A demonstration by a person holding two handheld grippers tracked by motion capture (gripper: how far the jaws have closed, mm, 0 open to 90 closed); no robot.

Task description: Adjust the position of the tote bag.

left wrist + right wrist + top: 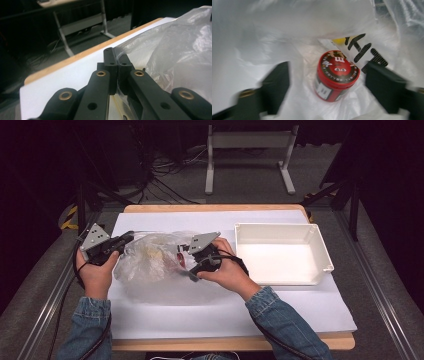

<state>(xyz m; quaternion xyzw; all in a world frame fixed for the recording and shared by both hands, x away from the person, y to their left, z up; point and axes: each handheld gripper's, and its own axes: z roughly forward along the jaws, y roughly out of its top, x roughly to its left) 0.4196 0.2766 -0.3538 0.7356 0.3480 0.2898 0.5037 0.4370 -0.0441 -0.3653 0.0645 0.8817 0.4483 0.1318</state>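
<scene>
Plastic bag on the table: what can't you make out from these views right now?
- High view: the plastic bag's contents are yellowish and red smudges; the film and the right gripper hide them.
- Right gripper view: motion blur smears the red tub's label; the packet behind it is partly covered by film.
- Left gripper view: the left gripper pinches the bag's edge; its contents are out of frame.

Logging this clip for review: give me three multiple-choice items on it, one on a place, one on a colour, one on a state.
1. Where is the white tray?
A. right of the plastic bag
B. left of it
C. on the floor

2. What colour is the tub inside the bag?
A. blue
B. green
C. red

3. How do the left gripper jaws stand?
A. wide open
B. shut on the bag's edge
C. holding the tray

Answers: A, in the high view; C, its lid and wall are red; B, film is pinched between closed jaws.
</scene>
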